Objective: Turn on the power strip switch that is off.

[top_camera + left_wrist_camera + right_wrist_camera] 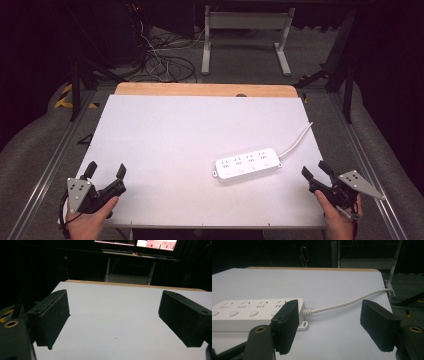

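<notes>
High view findings: a white power strip [247, 164] lies flat on the white worktop [165, 135], right of centre and toward the near edge, long axis running roughly left to right with the far-right end slightly further away. Its white cable [296, 141] leaves the right end and curves away over the worktop's right edge.

Left tool [105, 180]: held at the near-left corner of the worktop, jaws spread wide, nothing between them. The left gripper view confirms bare worktop between the pads [53, 317]. It stands well apart from the strip.

Right tool [315, 171]: held at the near-right corner, jaws released and empty. It sits near the strip's cable end but not touching it. In the right gripper view the cable root with its ribbed strain relief [308, 312] lies in line between the jaws, the strip body [249, 312] off to the left behind the left pad [287, 325].

Handling assessment: the strip appears a rigid plastic body, light, smooth-sided and likely to slide if pushed. Best hold, in my judgement, is across the narrow width of the body near one end. The cable is flexible and will drag; gripping it alone would give poor control.
</notes>
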`<action>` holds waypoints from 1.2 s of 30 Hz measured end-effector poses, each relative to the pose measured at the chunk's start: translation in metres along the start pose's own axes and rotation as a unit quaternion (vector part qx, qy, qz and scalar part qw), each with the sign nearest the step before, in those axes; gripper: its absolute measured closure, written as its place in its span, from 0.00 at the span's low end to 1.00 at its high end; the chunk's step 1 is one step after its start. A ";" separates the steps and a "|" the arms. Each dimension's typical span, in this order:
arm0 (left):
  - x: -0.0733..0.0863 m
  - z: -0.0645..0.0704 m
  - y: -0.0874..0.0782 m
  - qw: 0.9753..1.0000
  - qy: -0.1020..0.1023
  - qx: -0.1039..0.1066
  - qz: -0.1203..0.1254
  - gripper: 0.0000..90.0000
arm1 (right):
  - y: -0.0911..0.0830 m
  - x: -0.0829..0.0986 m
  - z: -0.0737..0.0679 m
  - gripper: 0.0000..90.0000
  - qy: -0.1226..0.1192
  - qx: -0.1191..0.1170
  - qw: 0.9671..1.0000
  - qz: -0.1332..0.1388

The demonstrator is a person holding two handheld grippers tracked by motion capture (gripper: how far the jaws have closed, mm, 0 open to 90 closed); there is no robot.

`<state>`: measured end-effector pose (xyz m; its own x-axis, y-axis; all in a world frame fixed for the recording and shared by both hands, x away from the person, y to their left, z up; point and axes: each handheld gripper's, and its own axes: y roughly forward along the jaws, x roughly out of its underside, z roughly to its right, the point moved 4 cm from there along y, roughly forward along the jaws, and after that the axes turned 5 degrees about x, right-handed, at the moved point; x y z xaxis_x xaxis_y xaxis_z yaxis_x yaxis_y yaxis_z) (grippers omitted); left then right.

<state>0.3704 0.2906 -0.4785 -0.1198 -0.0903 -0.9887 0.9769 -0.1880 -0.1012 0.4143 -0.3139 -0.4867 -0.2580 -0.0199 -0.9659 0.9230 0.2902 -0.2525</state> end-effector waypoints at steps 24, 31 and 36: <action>0.000 0.001 0.001 1.000 -0.002 0.004 0.001 0.12 | -0.009 -0.004 0.006 0.59 0.007 0.000 0.999 0.031; 0.000 0.001 0.001 1.000 0.002 0.005 0.001 0.12 | -0.010 -0.007 0.006 0.73 0.008 -0.005 0.999 0.041; -0.001 0.002 0.000 1.000 0.001 0.006 0.003 0.12 | -0.011 -0.010 0.006 0.75 0.008 -0.006 0.999 0.046</action>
<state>0.3707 0.2891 -0.4777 -0.1144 -0.0893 -0.9894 0.9753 -0.1997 -0.0947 0.4082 -0.3223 -0.4743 -0.1779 0.0228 -0.9838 0.9392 0.3023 -0.1629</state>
